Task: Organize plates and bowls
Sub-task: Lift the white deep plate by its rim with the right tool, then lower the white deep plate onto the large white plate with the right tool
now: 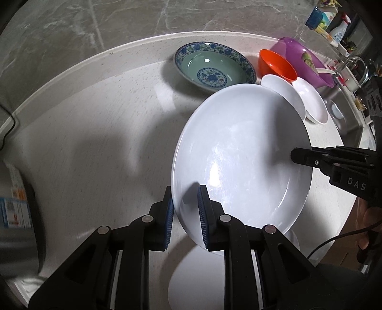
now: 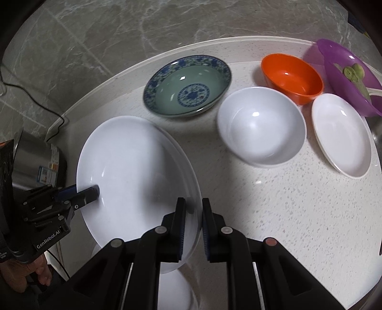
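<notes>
Above the speckled counter (image 2: 286, 202), a large white plate (image 1: 238, 152) hangs tilted, its rim pinched on opposite sides by the left gripper (image 1: 185, 214) and the right gripper (image 2: 193, 226). Behind it sit a blue-patterned dish (image 2: 188, 83), a white bowl (image 2: 261, 126), an orange bowl (image 2: 292, 76) and a small white plate (image 2: 341, 134).

Your two grippers hide part of the big white plate's (image 1: 241, 152) near rim, and the white dish (image 1: 191, 281) beneath it is mostly covered. The steel pot (image 1: 16, 214) is blurred and cut off at the left edge, its label unreadable. You cannot identify the bottles (image 1: 329, 21) far right.
</notes>
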`<move>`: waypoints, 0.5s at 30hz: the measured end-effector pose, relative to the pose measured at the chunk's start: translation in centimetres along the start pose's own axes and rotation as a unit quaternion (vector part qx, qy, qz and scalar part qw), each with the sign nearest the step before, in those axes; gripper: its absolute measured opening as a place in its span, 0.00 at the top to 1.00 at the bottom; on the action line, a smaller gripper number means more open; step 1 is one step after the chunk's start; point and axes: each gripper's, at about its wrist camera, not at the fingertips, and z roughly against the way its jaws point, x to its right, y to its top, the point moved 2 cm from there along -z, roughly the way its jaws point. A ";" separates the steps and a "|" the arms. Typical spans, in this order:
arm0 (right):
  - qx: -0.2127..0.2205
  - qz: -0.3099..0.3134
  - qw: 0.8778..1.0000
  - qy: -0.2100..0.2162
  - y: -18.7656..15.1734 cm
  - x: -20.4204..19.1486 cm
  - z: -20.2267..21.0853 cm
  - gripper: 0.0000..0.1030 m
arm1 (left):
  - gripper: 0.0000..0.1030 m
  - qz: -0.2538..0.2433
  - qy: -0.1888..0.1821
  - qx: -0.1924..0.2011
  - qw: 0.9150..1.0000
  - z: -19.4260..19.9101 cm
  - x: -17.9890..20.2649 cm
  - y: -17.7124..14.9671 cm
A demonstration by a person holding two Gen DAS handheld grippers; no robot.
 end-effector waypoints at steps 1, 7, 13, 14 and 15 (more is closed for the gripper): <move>-0.001 0.004 1.000 0.001 -0.2 -0.3 0.1 0.85 | 0.83 0.003 0.000 0.000 1.000 0.3 -0.2 -0.6; -0.009 0.025 1.000 0.011 -1.8 -2.0 0.5 0.85 | 0.83 0.020 0.005 0.002 1.000 2.2 -1.1 -3.7; -0.021 0.044 0.999 0.020 -3.7 -3.5 0.8 0.85 | 0.83 0.036 0.007 -0.004 0.999 3.5 -1.4 -7.5; -0.023 0.048 0.998 0.021 -4.0 -3.8 0.9 0.85 | 0.83 0.038 0.007 -0.005 0.999 3.7 -1.5 -8.1; -0.025 0.051 0.998 0.021 -4.3 -4.0 1.0 0.85 | 0.83 0.041 0.006 -0.008 0.999 3.8 -1.4 -9.0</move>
